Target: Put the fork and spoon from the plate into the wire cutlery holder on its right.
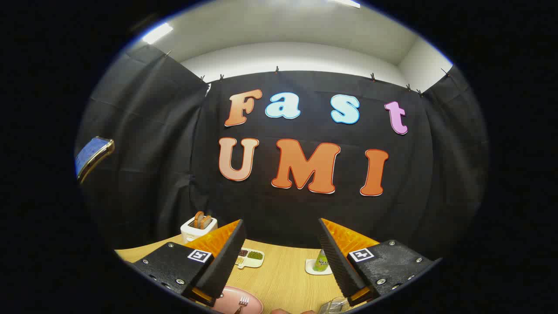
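My gripper [281, 231] is held high above the wooden table [283, 274], its two fingers wide apart with nothing between them. Far below, by the left finger, lies a pink plate [244, 298] with a fork [242, 303] on it, tines up. The spoon is hidden. Under the right finger, a bit of the wire cutlery holder [333, 305] peeks out, to the right of the plate.
A white toaster [198, 226] with bread in it stands at the table's far left. A small divided dish [249, 257] with beans sits beyond the plate. A green bottle [321, 261] rests on a white coaster. A person's fingertip [283, 311] shows between plate and holder.
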`<action>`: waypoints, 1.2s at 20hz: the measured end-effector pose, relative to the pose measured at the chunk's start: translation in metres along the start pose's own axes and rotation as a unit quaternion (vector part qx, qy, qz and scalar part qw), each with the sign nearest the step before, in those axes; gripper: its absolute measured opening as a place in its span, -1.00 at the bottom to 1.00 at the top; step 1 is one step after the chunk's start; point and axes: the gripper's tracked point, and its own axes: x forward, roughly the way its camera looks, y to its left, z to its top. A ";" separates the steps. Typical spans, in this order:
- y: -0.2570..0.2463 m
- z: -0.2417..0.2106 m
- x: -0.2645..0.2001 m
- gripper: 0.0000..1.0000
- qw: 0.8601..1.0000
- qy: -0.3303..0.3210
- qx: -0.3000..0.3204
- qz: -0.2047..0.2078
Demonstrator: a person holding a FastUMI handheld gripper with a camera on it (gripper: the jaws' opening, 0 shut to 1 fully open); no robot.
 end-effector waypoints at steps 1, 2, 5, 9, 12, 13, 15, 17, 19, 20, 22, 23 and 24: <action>0.001 -0.002 0.000 0.97 1.000 0.002 0.001 0.002; 0.003 -0.001 0.000 0.98 1.000 0.004 0.002 0.003; 0.007 -0.002 -0.002 0.98 1.000 0.006 0.002 0.008; 0.013 -0.004 -0.002 0.97 1.000 0.011 -0.002 0.014; 0.017 -0.009 -0.003 0.97 1.000 0.020 -0.002 0.018; 0.019 -0.012 -0.002 0.97 0.999 0.025 -0.001 0.020; 0.026 -0.026 0.000 0.97 0.999 0.048 -0.002 0.026; 0.038 -0.054 -0.001 0.97 0.995 0.094 0.000 0.038; 0.048 -0.082 -0.003 0.98 0.988 0.143 0.011 0.052; 0.053 -0.098 -0.005 0.97 0.984 0.170 0.016 0.056; 0.057 -0.133 -0.011 0.95 0.971 0.230 0.021 0.060; 0.062 -0.148 -0.015 0.95 0.964 0.256 0.024 0.061; 0.066 -0.162 -0.016 0.95 0.958 0.278 0.028 0.064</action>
